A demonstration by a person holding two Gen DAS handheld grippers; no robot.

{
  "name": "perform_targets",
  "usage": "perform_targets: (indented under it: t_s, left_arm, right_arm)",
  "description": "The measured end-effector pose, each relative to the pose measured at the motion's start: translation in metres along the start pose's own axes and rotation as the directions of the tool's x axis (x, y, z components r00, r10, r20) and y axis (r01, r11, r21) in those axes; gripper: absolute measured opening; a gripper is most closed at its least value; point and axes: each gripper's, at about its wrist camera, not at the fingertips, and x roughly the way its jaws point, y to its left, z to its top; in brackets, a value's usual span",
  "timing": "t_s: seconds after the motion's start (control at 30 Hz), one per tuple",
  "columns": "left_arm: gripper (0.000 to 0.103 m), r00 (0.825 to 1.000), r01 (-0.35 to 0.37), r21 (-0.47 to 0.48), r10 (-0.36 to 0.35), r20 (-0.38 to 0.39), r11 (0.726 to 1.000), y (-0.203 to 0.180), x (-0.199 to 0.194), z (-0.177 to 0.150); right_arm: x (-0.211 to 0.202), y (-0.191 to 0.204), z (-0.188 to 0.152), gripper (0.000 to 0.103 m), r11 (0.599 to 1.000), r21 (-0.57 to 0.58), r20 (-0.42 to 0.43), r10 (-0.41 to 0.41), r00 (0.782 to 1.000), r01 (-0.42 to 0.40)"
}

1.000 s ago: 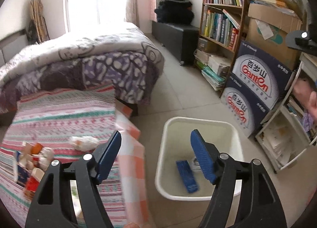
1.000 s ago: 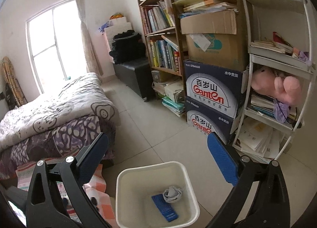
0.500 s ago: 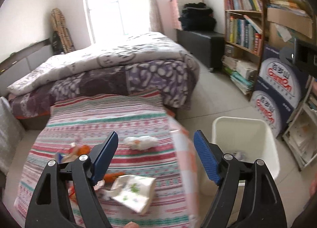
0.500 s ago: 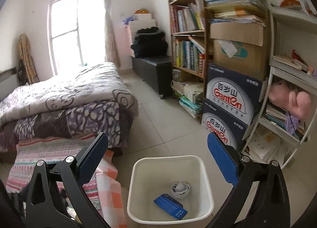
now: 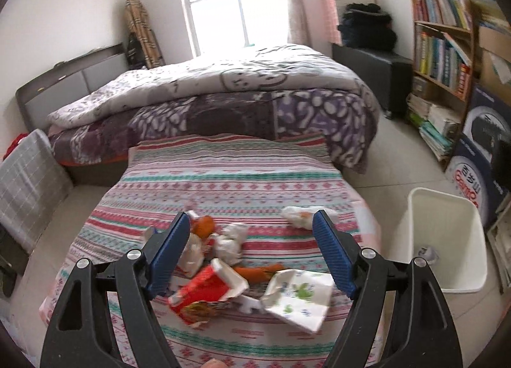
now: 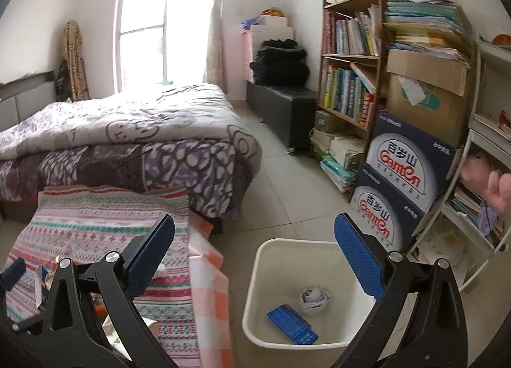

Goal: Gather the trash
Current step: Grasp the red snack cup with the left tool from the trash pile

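Several pieces of rubbish lie heaped on the striped pink-and-teal cloth-covered table (image 5: pixel 236 176): a torn red-and-white cardboard carton (image 5: pixel 204 288), a crumpled white paper printed with green leaves (image 5: pixel 298 296), a wad of greyish crumpled paper (image 5: pixel 231 241), orange scraps (image 5: pixel 255 270), and, apart toward the table's right edge, a small white crumpled wrapper (image 5: pixel 298 216). The left gripper (image 5: pixel 250 253) hovers above the heap with its blue-padded fingers spread; its jaws have just been opening, nothing is pinched, and the carton and wad sit in the gap beneath them. The right gripper (image 6: pixel 258 265) hangs over the floor beside the table, fingers likewise spread wide and empty, with the white rectangular plastic bin (image 6: pixel 265 253) below it. That bin stands on the tiled floor just beside the table's right side and already holds a flat blue packet (image 6: pixel 292 325) and a ball of white paper (image 6: pixel 314 301). Judging from here, the risks lie in the pile itself: the pieces overlap, so closing on the carton may drag the leafy paper or the scraps along and drop them on the floor on the way to the bin. The thin paper could slip from the pads, and the soft cloth could bunch up between the fingers if they come down too low.
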Motion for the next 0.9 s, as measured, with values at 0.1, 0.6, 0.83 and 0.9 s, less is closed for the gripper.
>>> perform_targets:
  t_s: [0.1,0.6,0.83,0.9]
  left_arm:
    - [0.077,1.000,-0.021,-0.017,0.021,-0.005,1.000,0.015,0.000,-0.001]
    - [0.077,0.995,-0.096,-0.057,0.095,-0.023,0.994,0.064,0.002,-0.006]
    - [0.077,0.991,-0.127,-0.065,0.124,-0.042,0.990,0.079,0.007,-0.010]
    - [0.077,0.990,-0.136,-0.069,0.133,-0.048,0.988,0.084,0.008,-0.011]
  right_arm:
    - [0.001,0.012,-0.002,0.096,1.000,-0.012,-0.010,0.018,1.000,-0.018]
    - [0.002,0.056,-0.012,0.096,0.994,-0.066,-0.034,0.084,0.996,-0.086]
    - [0.003,0.070,-0.017,0.096,0.990,-0.089,-0.051,0.103,0.993,-0.107]
    - [0.004,0.074,-0.018,0.096,0.989,-0.093,-0.055,0.108,0.993,-0.113]
